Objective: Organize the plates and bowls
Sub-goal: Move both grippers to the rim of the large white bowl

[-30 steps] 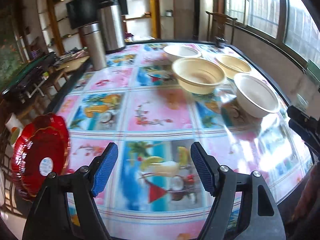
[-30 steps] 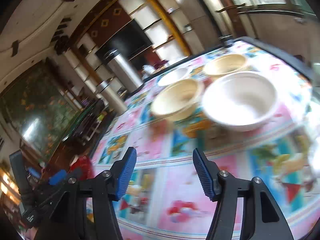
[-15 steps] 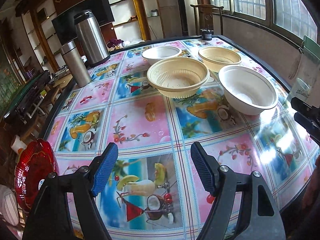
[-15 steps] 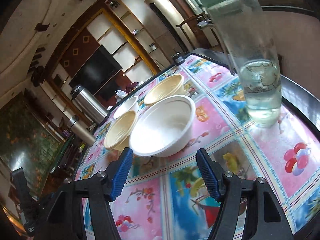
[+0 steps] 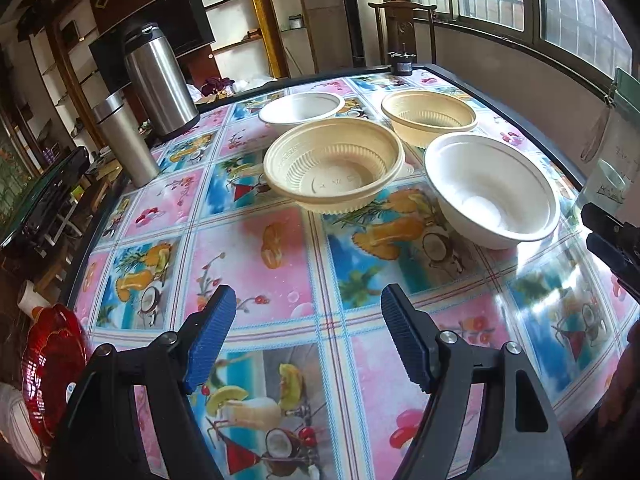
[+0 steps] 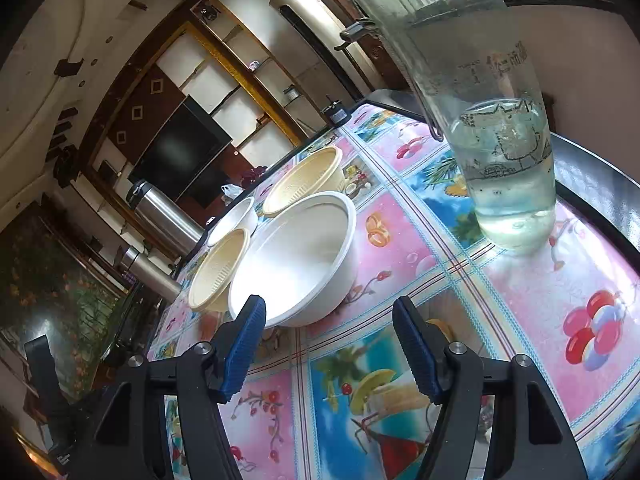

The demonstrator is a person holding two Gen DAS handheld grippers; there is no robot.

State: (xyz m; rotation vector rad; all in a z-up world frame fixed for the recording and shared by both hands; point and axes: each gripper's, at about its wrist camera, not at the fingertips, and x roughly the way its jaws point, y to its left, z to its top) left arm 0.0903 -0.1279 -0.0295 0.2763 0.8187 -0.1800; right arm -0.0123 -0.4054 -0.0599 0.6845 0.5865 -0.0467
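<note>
Four bowls stand on the fruit-print tablecloth: a cream ribbed bowl, a white bowl to its right, another cream bowl and a white bowl behind them. A red plate lies off the table's left edge. My left gripper hangs open above the cloth, short of the bowls, with nothing between its pads. My right gripper is open too, and the near white bowl sits just beyond its left pad, untouched. The cream bowl stands left of that one.
A tall clear bottle with water stands close on the right near the table's rim. A steel thermos and a steel tumbler stand at the far left corner. A chair and windows are behind the table.
The left gripper has slid nearer the bowls, and the red plate drifted toward the view's left edge. The right gripper swung right and rolled; the water bottle came into view, its jaws slightly wider.
</note>
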